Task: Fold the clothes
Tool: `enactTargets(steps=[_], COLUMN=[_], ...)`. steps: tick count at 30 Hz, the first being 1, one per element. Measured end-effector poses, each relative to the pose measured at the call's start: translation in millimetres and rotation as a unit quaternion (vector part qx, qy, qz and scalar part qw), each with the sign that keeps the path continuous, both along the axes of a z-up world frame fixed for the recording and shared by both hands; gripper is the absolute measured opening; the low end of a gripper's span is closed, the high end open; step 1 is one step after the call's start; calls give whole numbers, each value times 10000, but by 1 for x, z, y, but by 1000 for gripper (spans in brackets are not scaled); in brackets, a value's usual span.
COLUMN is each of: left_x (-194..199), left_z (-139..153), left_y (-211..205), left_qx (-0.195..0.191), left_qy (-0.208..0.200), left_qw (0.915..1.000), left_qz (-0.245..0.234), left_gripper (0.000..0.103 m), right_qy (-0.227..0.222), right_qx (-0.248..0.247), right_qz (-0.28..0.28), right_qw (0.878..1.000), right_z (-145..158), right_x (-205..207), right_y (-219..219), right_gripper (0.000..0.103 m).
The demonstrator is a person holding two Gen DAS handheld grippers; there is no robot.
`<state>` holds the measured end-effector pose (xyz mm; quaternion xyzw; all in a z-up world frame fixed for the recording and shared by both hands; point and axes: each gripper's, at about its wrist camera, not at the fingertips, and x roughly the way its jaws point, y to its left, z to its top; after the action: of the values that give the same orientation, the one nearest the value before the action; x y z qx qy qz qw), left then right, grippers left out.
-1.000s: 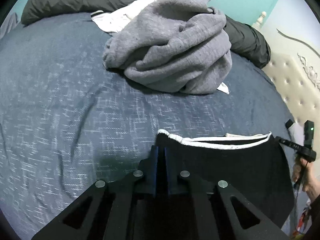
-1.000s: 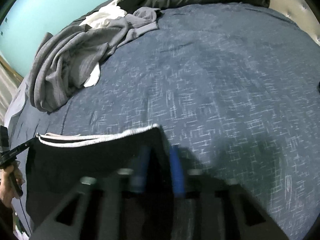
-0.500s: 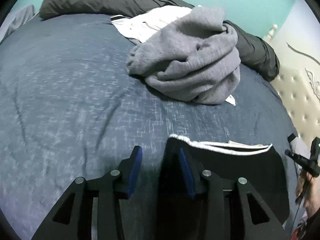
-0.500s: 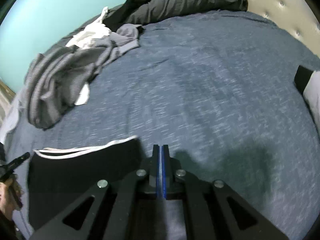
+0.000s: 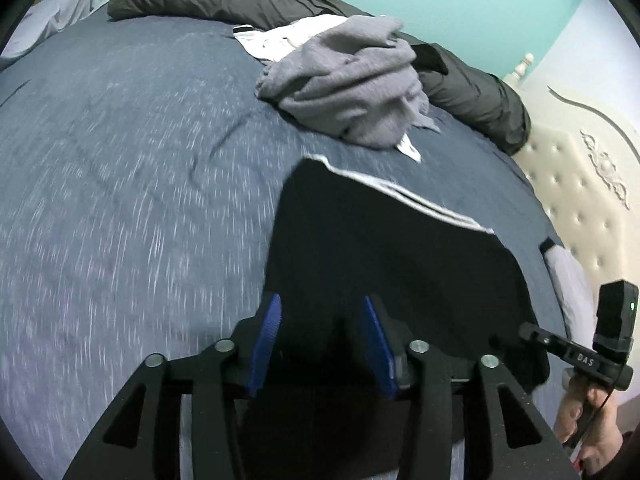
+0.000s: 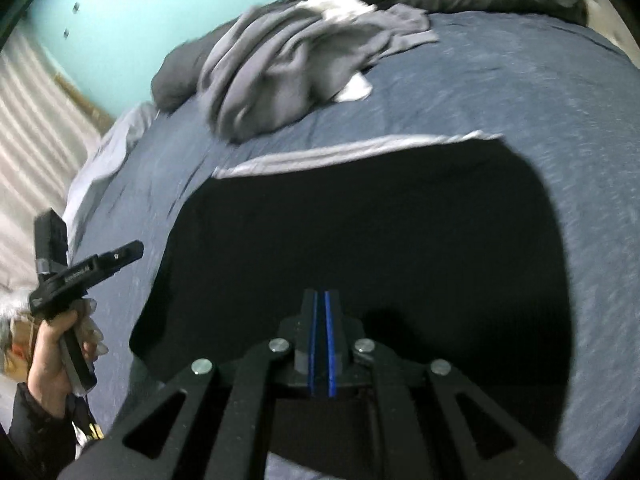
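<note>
A black garment (image 5: 384, 248) with a white edge lies flat on the dark blue bed cover (image 5: 120, 184); it also shows in the right wrist view (image 6: 360, 232). My left gripper (image 5: 320, 320) is open above the garment's near left edge, holding nothing. My right gripper (image 6: 321, 304) is shut, over the garment's near middle; whether it pinches the cloth I cannot tell. A crumpled grey sweater (image 5: 352, 84) lies beyond the garment, also in the right wrist view (image 6: 280, 68).
White clothing (image 5: 280, 38) lies under the grey pile. Dark pillows (image 5: 472, 92) run along the far edge. A cream tufted headboard (image 5: 580, 200) is at the right. Each view shows the other hand-held gripper, at the right (image 5: 576, 356) and at the left (image 6: 72, 276).
My left gripper opened and let go of the black garment's corner. Both grippers pulled back toward me, so the garment now lies spread flat on the bed. The right gripper closed.
</note>
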<state>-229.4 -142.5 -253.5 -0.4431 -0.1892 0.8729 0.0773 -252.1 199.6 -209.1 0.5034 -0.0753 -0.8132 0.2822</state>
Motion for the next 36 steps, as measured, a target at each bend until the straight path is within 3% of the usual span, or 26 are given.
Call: enactTargets(steps=[4,10,16,19,24,29,36], left_x=[34,55,64,66,67,66,65], left_z=[-5,-15,-22,-22,-20,-17,-20], left_y=[3,8,7,3,-3,-6,-11], left_qx=[20,-85,-113,-120,46,134,76], left_qy=[71,105,220,245,309,383,377], left_qw=[10000,9999,9996,9996,9995,9992,9992], left_qz=[45,-70,-117,-63,-7,1,44], left_gripper=[53,56,56,56,61,61,61], right_qy=[-130,-372,-441,-388,-502,-175,-279], right_qx=[-124,233,641,572,588,522,702], right_qz=[-210,-210,-186,-289,-317,-261,-319], right_qw=[9996,9988,9968,9972,9965,9981,9966], right_z=[-10,-33,-56,-62,-54,-28,-55], right_x=[33,70,78,80,75,81,86], right_y=[-16,-35,-47,-45,-46,-57,-70], right_gripper=[4,4,4,3,3,3,3])
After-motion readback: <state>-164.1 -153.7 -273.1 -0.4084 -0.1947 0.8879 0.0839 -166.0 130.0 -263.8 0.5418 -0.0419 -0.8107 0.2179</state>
